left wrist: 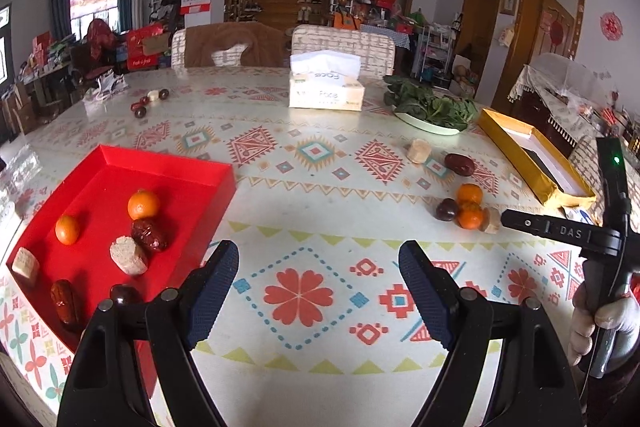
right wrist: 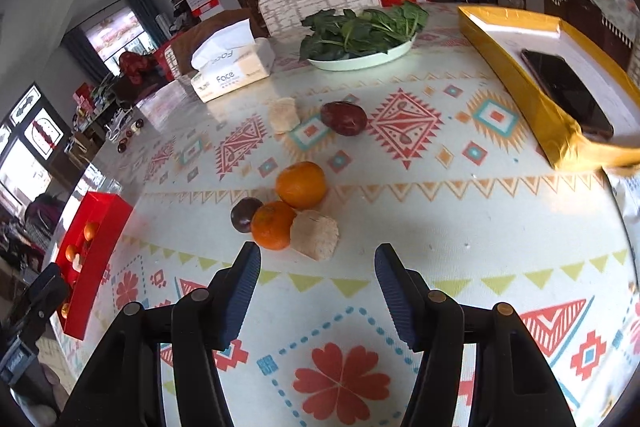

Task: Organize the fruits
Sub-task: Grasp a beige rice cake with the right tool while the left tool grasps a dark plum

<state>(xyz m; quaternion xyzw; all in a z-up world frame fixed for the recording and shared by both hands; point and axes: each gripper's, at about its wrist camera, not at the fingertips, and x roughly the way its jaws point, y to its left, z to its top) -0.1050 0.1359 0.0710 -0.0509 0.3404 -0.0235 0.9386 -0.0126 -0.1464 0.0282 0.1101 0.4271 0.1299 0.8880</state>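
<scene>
A red tray [left wrist: 200, 173] sits at the left; it holds two oranges [left wrist: 143, 204], a red date [left wrist: 149, 235], pale cut pieces [left wrist: 128, 255] and more dark fruit. My left gripper [left wrist: 318, 269] is open and empty above the tablecloth, right of the tray. My right gripper [right wrist: 318, 269] is open and empty, just short of a loose cluster: two oranges [right wrist: 301, 184], a dark round fruit [right wrist: 245, 214] and a pale piece [right wrist: 315, 235]. Farther off lie a red date [right wrist: 344, 118] and another pale piece [right wrist: 283, 115]. The tray also shows in the right wrist view [right wrist: 94, 259].
A tissue box [left wrist: 326, 89], a plate of leafy greens [right wrist: 360, 39] and a gold box [right wrist: 520, 83] holding a phone [right wrist: 568, 93] stand at the back and right. A few small fruits [left wrist: 146, 101] lie far left. Two chairs stand behind the table.
</scene>
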